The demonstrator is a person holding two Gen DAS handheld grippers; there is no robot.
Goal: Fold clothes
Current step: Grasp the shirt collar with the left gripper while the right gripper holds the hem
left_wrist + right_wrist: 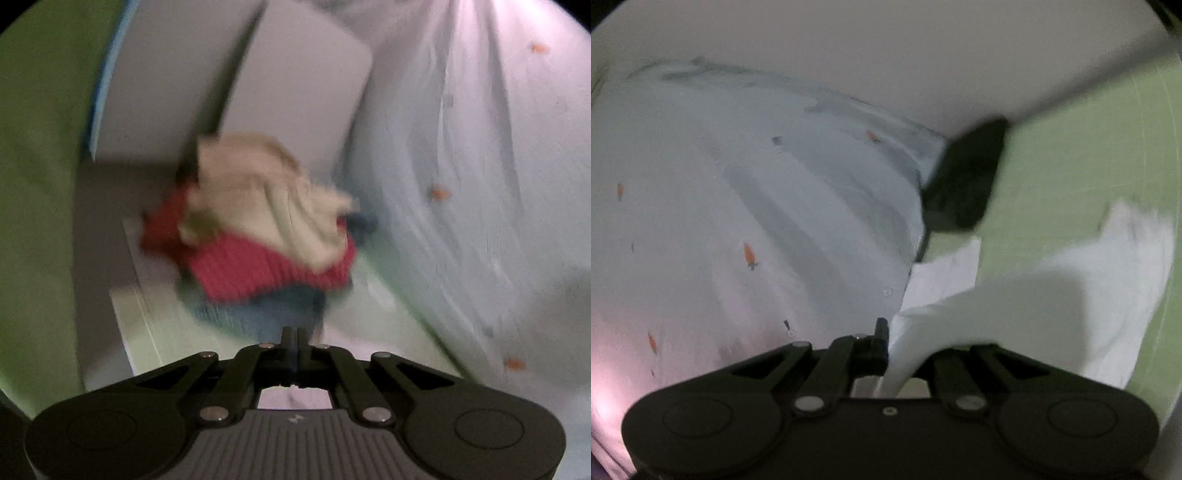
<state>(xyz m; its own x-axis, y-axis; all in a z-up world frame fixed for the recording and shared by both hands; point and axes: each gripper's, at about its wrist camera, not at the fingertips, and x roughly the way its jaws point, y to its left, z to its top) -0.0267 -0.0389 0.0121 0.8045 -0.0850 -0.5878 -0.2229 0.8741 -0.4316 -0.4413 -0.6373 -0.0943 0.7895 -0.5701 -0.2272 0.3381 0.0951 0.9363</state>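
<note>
The pale carrot-print garment [480, 184] hangs lifted above the green desk mat [1071, 177], to the right of the left gripper [297, 338], whose fingers are pressed together on its fabric. The right gripper [892, 341] is clenched on a white fold [1015, 306]. A pile of folded clothes [258, 221] lies ahead of the left gripper.

Left gripper [297, 338]: black linkage arms, silver pivot screws, two round side housings, grey ribbed centre plate with small light mark. Right gripper [886, 339]: same black linkages, silver screws, smooth dark body.
</note>
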